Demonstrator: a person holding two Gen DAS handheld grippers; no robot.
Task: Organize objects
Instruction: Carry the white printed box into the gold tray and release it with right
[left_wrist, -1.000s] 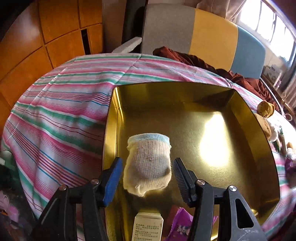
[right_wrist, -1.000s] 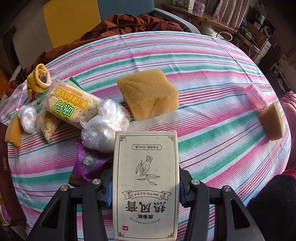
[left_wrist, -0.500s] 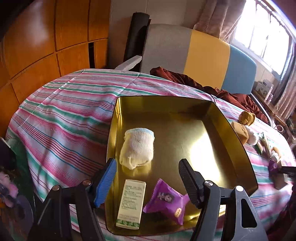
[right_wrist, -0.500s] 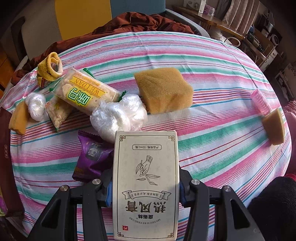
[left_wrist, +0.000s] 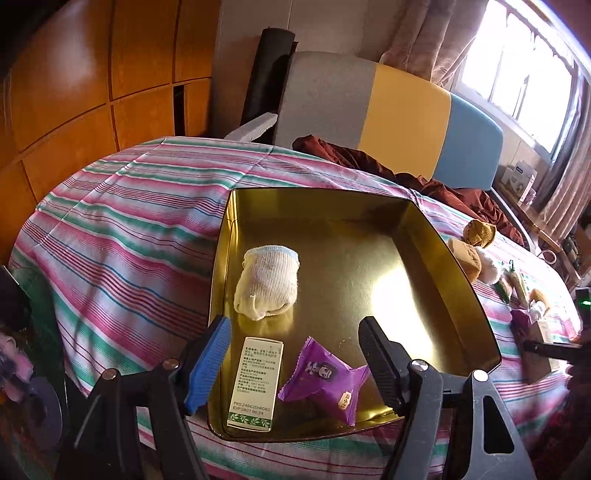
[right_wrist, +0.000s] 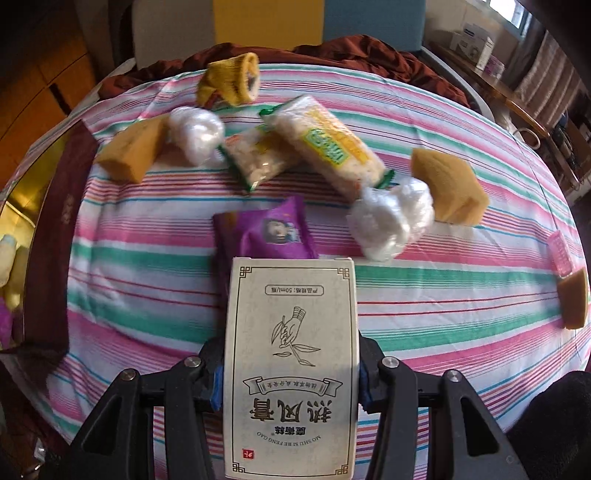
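A gold tin tray (left_wrist: 436, 240) lies on the striped tablecloth. In it rest a rolled cream sock (left_wrist: 267, 286), a small white box with green print (left_wrist: 255, 384) and a purple snack packet (left_wrist: 327, 376). My left gripper (left_wrist: 291, 365) hovers open over the tray's near edge, nothing between its fingers. My right gripper (right_wrist: 290, 373) is shut on a cream carton with black lettering (right_wrist: 291, 354), held above the cloth. Beyond it lie a purple packet (right_wrist: 275, 232), two cracker packs (right_wrist: 325, 147), plastic-wrap balls (right_wrist: 391, 218), yellow sponges (right_wrist: 448, 186) and a yellow sock (right_wrist: 229, 83).
The tray's dark red outer wall (right_wrist: 70, 206) shows at the left of the right wrist view. A pink comb (right_wrist: 561, 253) and a sponge piece (right_wrist: 574, 302) lie at the table's right edge. A grey, yellow and blue chair (left_wrist: 388, 110) with a maroon cloth (left_wrist: 369, 162) stands behind.
My left gripper has let go of the cream sock, widened and pulled back up from the tray. My right gripper, still holding the carton, has swung left across the table.
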